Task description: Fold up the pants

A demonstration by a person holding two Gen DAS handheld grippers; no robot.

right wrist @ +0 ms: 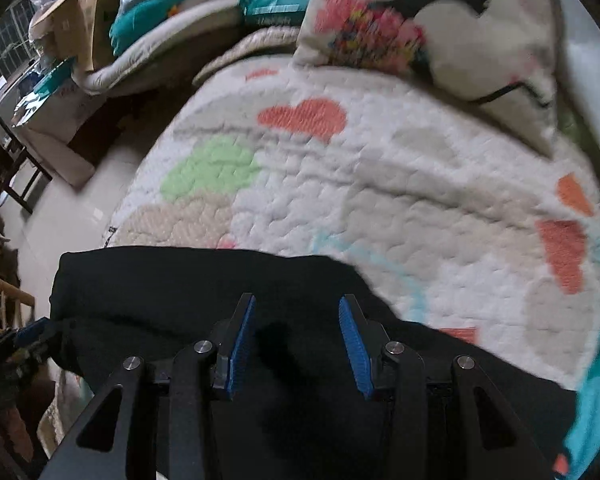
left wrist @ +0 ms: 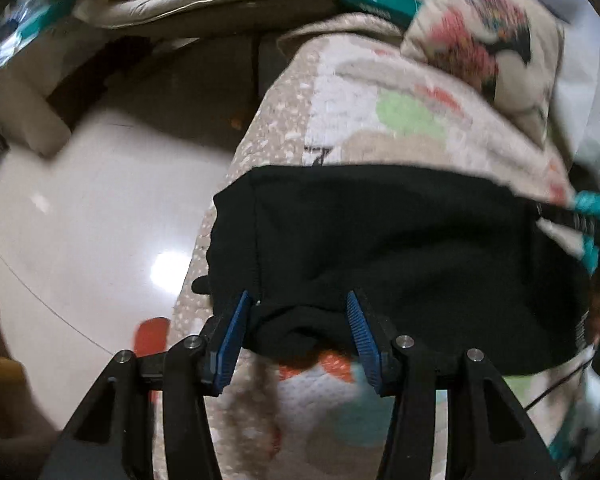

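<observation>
A: Where are the black pants (left wrist: 400, 248) seen?

B: Spread on the quilted bedspread (right wrist: 380, 184), along the bed's near edge. In the left wrist view one end reaches the bed's left edge, just above the tiled floor (left wrist: 80, 220). A patterned pillow (left wrist: 488, 40) is seen at the far end of the bed, well apart from the pants.

A: Left tongs (left wrist: 298, 320)?

B: Jaws are held partly apart over the pants' near hem. A bunched fold of black cloth is seen between the blue pads (left wrist: 236, 336), but the pads are not pressed on it.

A: Right tongs (right wrist: 298, 328)?

B: Also partly apart, pointed down over the black cloth. Nothing is gripped; only flat fabric is seen beneath the gap. The frame is blurred.

A: Other gear noted?

B: Part of the left tongs is glimpsed at the left edge of the right wrist view, beside the pants' end.
</observation>
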